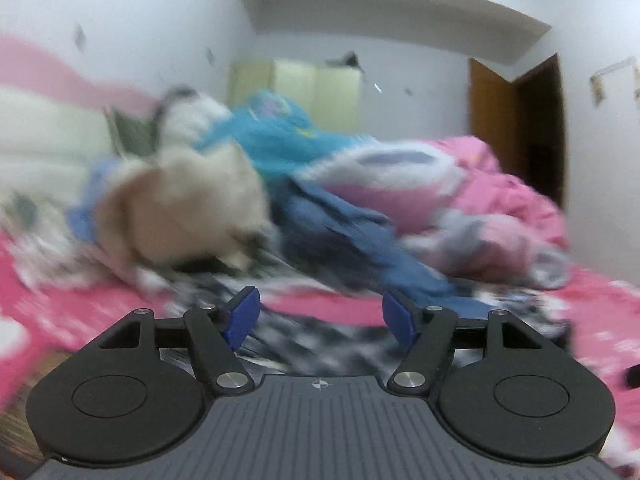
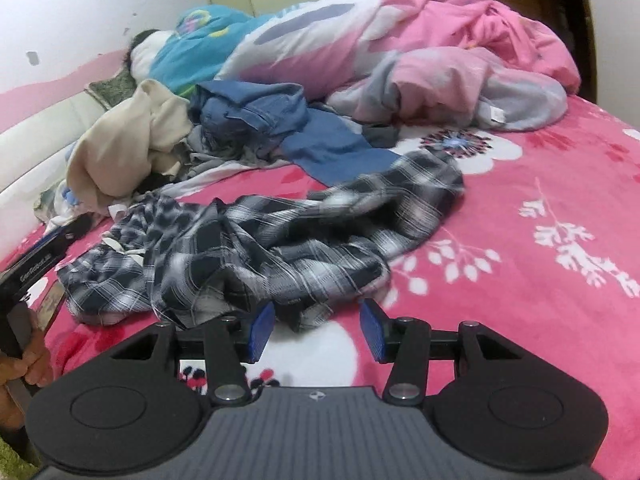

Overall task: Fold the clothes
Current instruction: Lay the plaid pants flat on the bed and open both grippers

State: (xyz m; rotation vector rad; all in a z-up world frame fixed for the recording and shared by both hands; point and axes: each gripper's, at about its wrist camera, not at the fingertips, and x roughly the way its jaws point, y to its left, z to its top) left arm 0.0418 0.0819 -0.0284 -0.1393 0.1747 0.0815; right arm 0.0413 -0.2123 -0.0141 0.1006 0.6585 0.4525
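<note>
Nearest the lens in both views: ribbed grey plastic housing w/ two round black discs and black linkage arms running fwd to blue rubbery pads.

Right gripper (image 2: 316,330): jaws parted, nothing btwn the pads, released. It hangs just over the near hem of the plaid shirt (image 2: 256,240), not touching as far as can be seen. Shirt is thin woven cloth, black/grey/white check, crumpled in a long loose heap w/ deep folds, lying on the pink bedspread (image 2: 540,184). Bedspread looks fleecy, printed w/ white flowers and leaf sprigs.

Behind the shirt: blue denim garment (image 2: 272,116), stiff, stitched seams showing, bunched, one flat panel running toward the shirt. Left of it a cream garment (image 2: 120,148), soft and lumpy. Farther back a turquoise printed piece (image 2: 188,48) and a pink-and-grey quilt (image 2: 420,56), puffy, rumpled.

Left edge of the right view: a hand (image 2: 28,364) wrapped round a black handle.

Left gripper (image 1: 320,316): jaws apart, empty, released. View heavily motion-blurred. Plaid cloth (image 1: 320,332) smears just beyond the pads; contact can't be told. Cream lump (image 1: 180,208), denim (image 1: 352,232), quilt (image 1: 500,192) show as soft blobs. White wall, brown door (image 1: 516,120) at the back.
</note>
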